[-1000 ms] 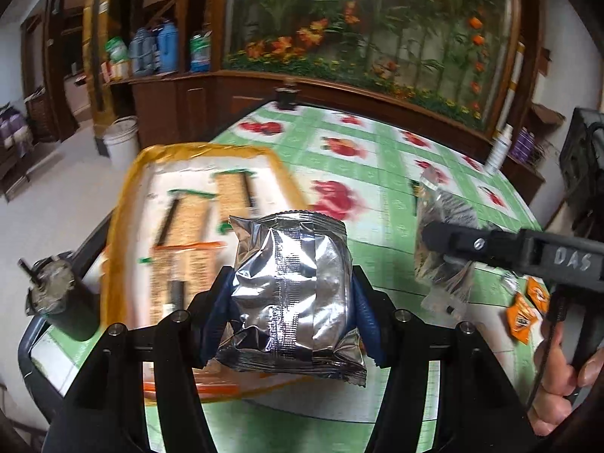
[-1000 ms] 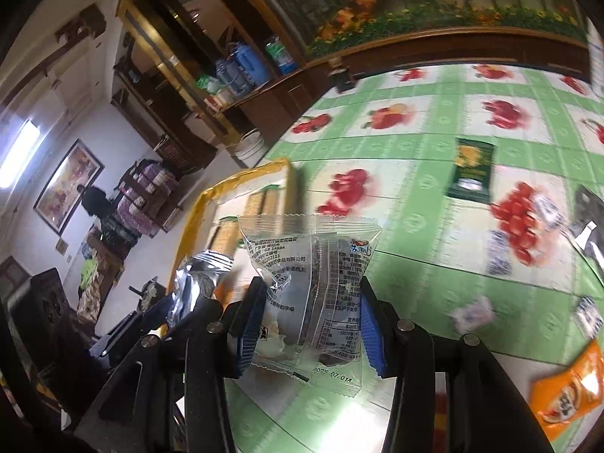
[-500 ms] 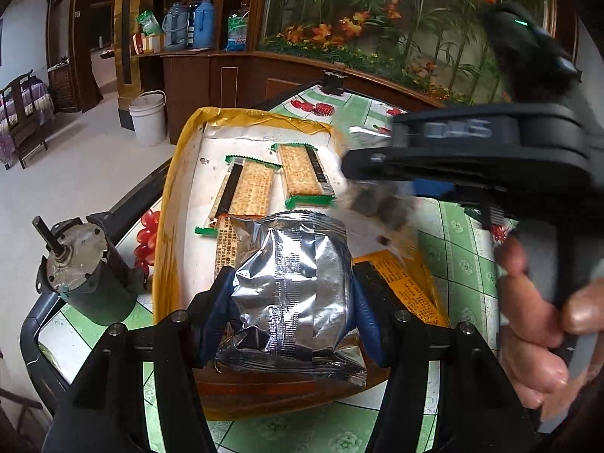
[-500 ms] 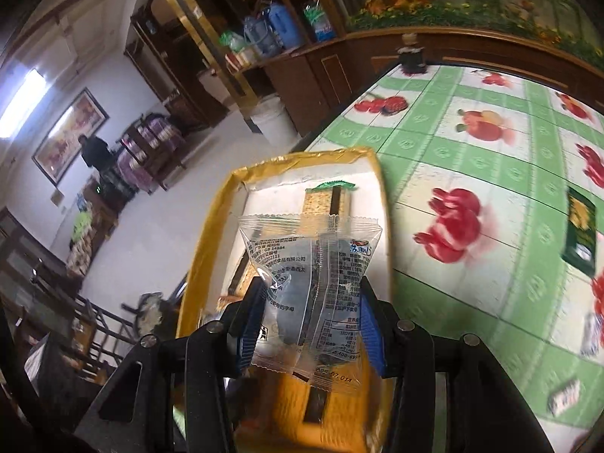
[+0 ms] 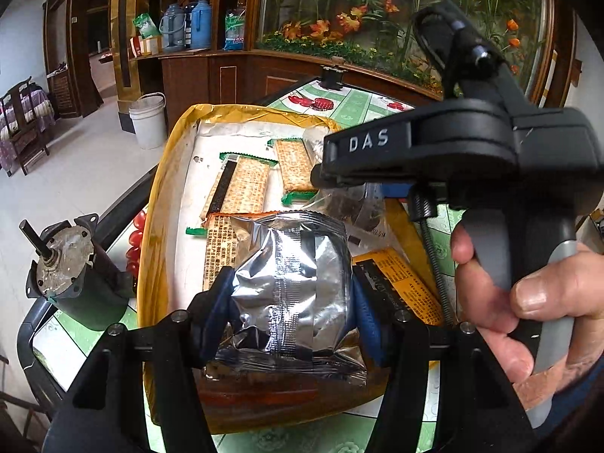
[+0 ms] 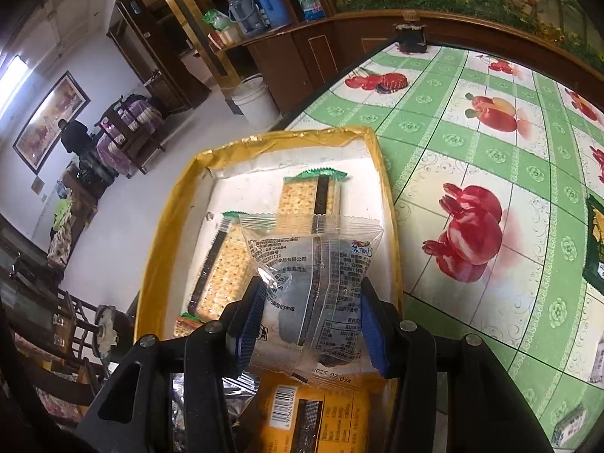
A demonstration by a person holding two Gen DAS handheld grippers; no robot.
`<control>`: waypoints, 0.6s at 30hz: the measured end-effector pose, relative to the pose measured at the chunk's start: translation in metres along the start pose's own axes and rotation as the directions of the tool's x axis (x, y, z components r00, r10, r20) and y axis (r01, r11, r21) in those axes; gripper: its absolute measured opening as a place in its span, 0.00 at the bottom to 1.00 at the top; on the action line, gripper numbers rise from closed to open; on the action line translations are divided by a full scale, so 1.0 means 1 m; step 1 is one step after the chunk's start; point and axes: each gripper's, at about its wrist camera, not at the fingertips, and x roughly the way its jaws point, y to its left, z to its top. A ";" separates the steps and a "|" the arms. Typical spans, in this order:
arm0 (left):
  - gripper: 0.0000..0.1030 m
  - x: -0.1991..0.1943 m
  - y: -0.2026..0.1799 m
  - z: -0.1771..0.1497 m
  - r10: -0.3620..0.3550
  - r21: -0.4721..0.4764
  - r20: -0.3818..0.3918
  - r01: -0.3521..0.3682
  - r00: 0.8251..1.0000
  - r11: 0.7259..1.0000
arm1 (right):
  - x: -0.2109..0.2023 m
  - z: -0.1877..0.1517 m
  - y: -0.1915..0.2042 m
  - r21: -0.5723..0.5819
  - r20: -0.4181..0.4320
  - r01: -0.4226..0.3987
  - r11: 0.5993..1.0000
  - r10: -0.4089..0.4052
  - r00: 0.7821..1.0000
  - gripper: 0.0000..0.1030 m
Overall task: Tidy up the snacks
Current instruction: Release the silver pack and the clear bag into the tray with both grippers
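Two light, crinkly packets held over the yellow tray, both ready to drop in.

On my left, the left gripper (image 5: 288,313) has its blue fingers (image 5: 213,311) clamped on the flanks of a silver foil packet (image 5: 292,279), puffy and slippery, hanging over the near end of the yellow tray (image 5: 164,204); I judge a mid-body hold safest, since the contents likely crush. Inside the tray lie cracker packs (image 5: 245,185) toward its far end. On my right, the right gripper (image 6: 309,324) has just been easing its fingers (image 6: 372,330) apart, the clear-wrapped snack (image 6: 313,264) between them and apparently touching both pads over the tray's near right side. It looks soft, light and floppy.
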 end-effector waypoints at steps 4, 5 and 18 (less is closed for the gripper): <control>0.57 0.001 -0.001 -0.001 -0.008 0.003 -0.001 0.008 1.000 1.000 | 0.001 -0.001 -0.001 0.001 -0.012 -0.007 1.000 0.007 1.000 0.51; 0.57 0.001 -0.001 0.000 -0.008 0.003 -0.002 0.008 1.000 1.000 | 0.001 -0.001 -0.001 -0.001 -0.009 -0.003 1.000 0.003 1.000 0.51; 0.66 -0.018 -0.007 0.007 -0.038 0.006 0.036 0.037 0.999 0.999 | -0.056 -0.012 -0.017 0.036 0.092 -0.087 0.996 0.083 0.992 0.54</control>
